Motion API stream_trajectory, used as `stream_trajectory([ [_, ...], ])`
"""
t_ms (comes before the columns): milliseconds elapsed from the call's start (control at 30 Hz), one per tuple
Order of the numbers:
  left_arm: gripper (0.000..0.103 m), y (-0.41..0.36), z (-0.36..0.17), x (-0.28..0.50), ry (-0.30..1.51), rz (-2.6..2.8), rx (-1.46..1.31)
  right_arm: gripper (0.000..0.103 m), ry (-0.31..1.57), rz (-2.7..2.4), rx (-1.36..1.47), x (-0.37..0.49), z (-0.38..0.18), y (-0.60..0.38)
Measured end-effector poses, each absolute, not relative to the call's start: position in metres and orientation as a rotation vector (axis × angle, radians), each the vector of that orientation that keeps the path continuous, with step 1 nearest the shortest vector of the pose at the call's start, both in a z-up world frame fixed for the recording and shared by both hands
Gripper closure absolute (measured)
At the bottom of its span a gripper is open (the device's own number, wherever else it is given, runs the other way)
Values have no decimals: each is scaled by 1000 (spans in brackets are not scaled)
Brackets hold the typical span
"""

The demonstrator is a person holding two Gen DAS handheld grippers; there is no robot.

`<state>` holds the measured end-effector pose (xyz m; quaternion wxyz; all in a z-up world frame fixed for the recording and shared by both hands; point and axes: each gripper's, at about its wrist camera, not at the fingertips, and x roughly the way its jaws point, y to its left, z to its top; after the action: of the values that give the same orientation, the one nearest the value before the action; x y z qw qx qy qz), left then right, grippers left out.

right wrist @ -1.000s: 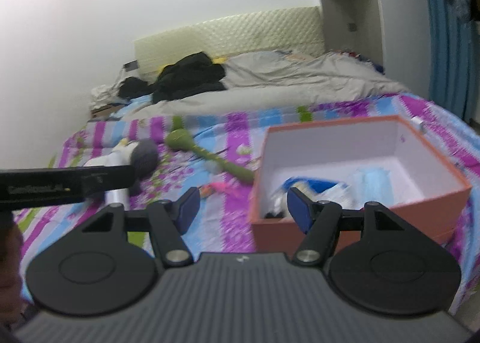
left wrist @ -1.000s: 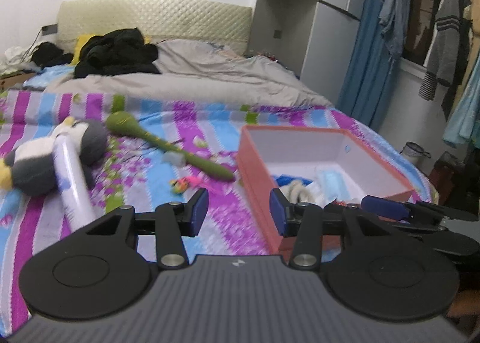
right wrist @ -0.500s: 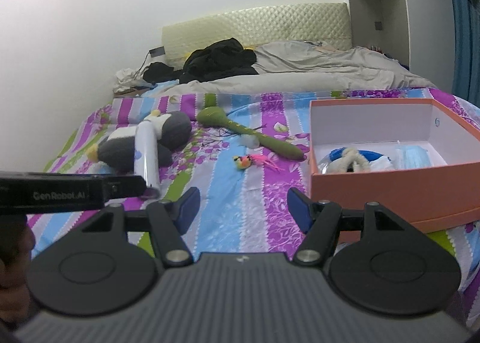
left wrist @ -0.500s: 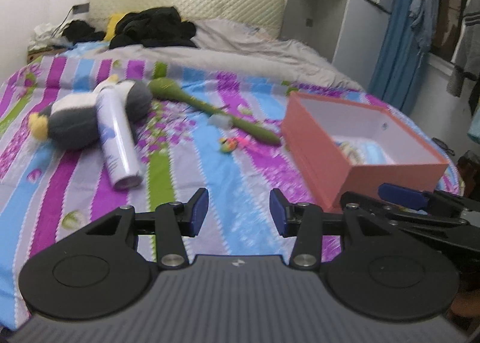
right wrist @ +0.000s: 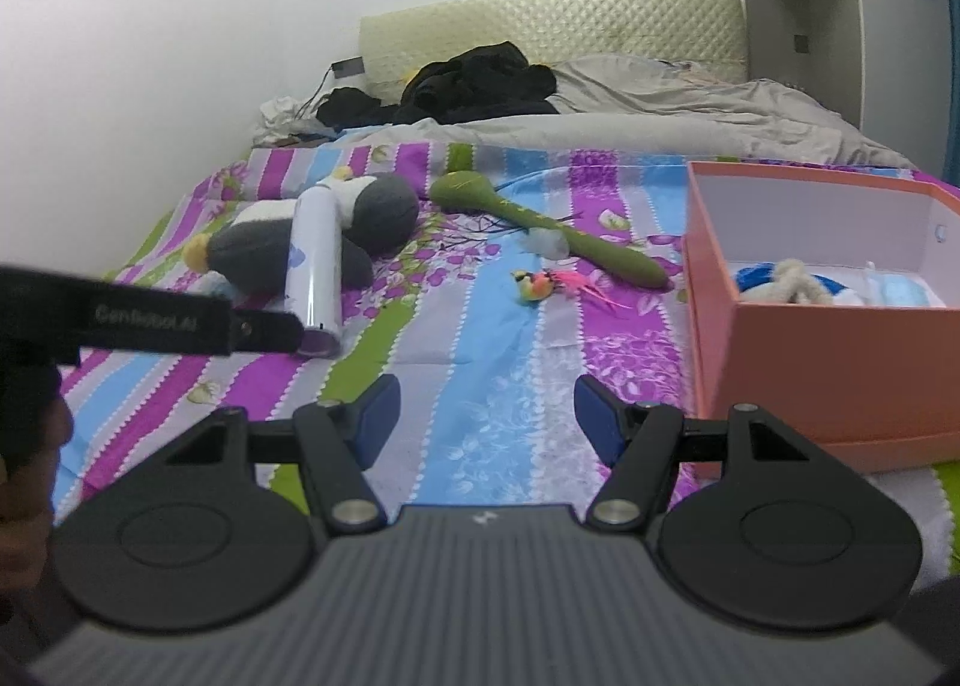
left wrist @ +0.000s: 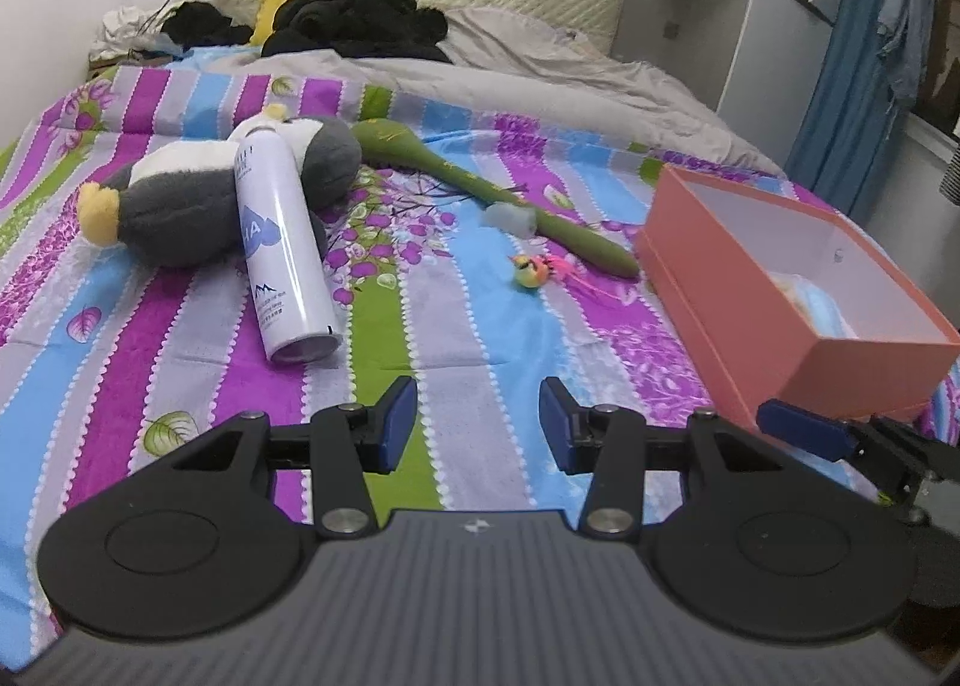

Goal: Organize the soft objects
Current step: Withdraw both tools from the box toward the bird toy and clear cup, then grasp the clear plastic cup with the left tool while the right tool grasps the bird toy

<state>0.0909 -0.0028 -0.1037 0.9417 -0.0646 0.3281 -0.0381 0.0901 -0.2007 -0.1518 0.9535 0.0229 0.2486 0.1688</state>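
Both tools are mine. From the left wrist view, my left gripper (left wrist: 478,423) hangs with its blue pads apart and nothing between them, over the striped, flower-printed bedsheet (left wrist: 474,314). Ahead on the left, a fuzzy grey-and-white plush penguin (left wrist: 198,188) lies under a smooth white spray can (left wrist: 282,236). A long green club-shaped soft toy (left wrist: 480,188) runs toward the coral cardboard box (left wrist: 774,314), whose contents are mostly hidden by its wall. A small feathered bird toy (left wrist: 531,270) lies in open sheet between them.

From the right wrist view, my right gripper (right wrist: 486,416) is also spread and empty. The box (right wrist: 840,350) is cut off at the right edge; something woolly and blue shows inside. The left tool's dark finger (right wrist: 180,320) hides the can's base.
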Motion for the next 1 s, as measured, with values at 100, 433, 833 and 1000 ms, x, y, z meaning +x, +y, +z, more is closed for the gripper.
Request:
stream_trajectory([
  [100,52,1,-112,112,687,-69,-140,37,486,345,27,103,-164,-191],
  [433,52,3,-134,186,732,-72,-164,38,506,307,24,160,-202,-177],
  [833,52,6,-156,312,787,-107,-184,42,465,300,-21,238,-222,-159],
  [1000,49,1,-169,363,812,-149,-147,43,440,301,-38,269,-224,-149],
])
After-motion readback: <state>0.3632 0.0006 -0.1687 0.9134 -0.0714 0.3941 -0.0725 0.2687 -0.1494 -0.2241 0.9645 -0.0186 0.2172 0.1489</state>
